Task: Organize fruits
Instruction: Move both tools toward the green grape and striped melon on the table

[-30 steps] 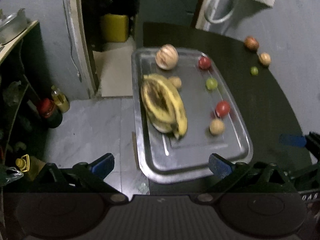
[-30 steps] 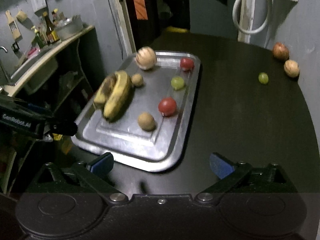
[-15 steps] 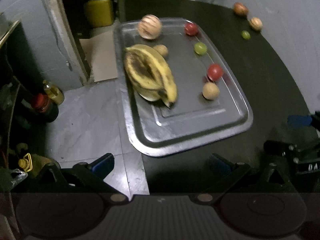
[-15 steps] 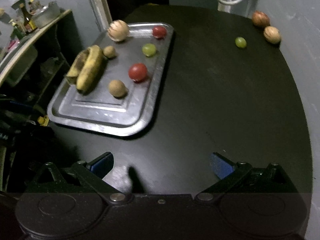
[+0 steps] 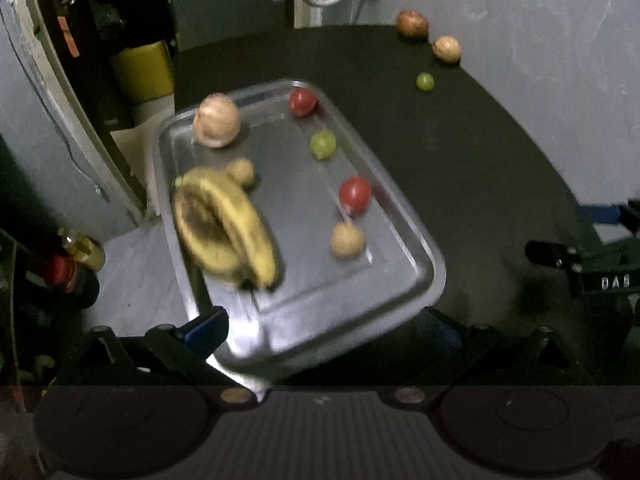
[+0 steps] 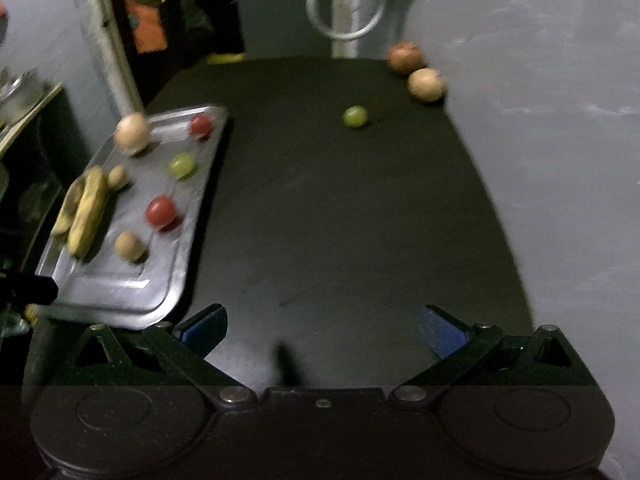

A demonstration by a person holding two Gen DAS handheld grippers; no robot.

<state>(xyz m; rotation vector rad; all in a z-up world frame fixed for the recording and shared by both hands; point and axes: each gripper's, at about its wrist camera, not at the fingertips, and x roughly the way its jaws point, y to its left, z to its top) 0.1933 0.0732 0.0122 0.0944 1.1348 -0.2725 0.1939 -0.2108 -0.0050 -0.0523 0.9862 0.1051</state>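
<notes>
Right fingers [image 6: 442, 330] swung toward green grape [image 6: 355, 116], far ahead.

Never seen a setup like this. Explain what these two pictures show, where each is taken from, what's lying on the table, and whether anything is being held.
There is no robot: a person holds a two-finger gripper in each hand, each with a camera looking along its fingers. One picture is from the left gripper, one from the right gripper; both are open and hold nothing. On the dark table sits a metal tray with bananas and several small round fruits. Off the tray, near the far edge, lie a green fruit, a tan fruit and a reddish fruit.
</notes>
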